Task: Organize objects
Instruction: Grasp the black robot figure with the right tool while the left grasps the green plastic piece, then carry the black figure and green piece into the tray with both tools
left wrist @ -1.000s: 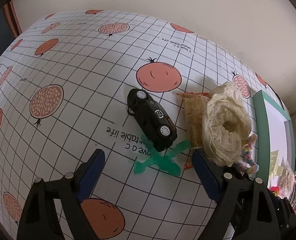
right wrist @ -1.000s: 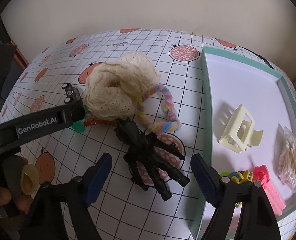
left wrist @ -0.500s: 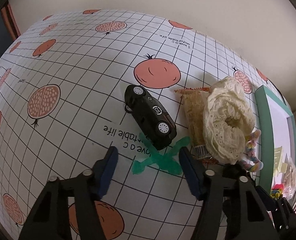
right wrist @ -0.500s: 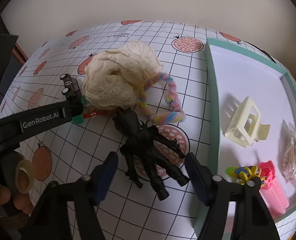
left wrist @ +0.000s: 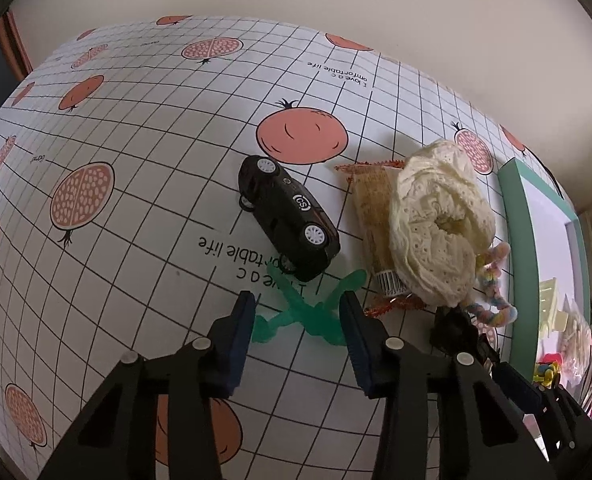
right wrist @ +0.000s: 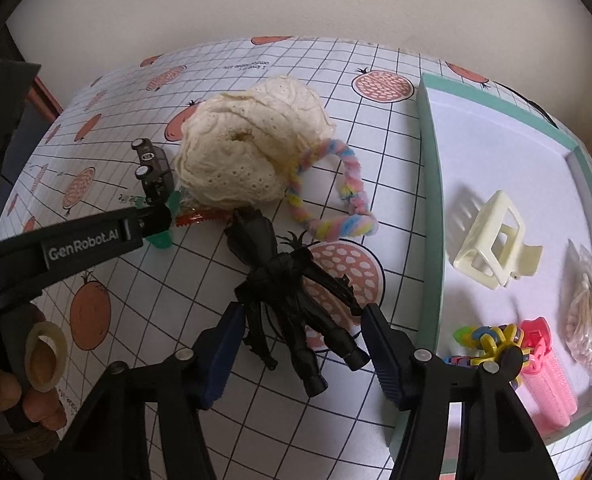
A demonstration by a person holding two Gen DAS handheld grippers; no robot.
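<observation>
My left gripper (left wrist: 296, 308) is open, its blue pads on either side of a flat green X-shaped toy (left wrist: 308, 312) on the tablecloth. A black toy car (left wrist: 288, 216) lies just beyond it. My right gripper (right wrist: 300, 328) is open around a black skeleton-hand toy (right wrist: 292, 296), one pad on each side. A cream lace scrunchie (right wrist: 248, 156) lies behind it, also in the left wrist view (left wrist: 436, 228). A pastel twisted loop (right wrist: 336, 204) lies beside the scrunchie. A green-rimmed tray (right wrist: 430, 200) stands at the right.
The tray holds a cream claw clip (right wrist: 496, 248), a bag of cotton swabs (right wrist: 588, 320), a pink comb (right wrist: 548, 368) and a colourful toy (right wrist: 492, 340). A wrapped snack (left wrist: 376, 220) lies under the scrunchie. The left gripper's arm (right wrist: 76, 240) crosses the right wrist view.
Both grippers have moved forward and down and their jaws have narrowed. The left now brackets the green toy, the right brackets the black skeleton hand.
</observation>
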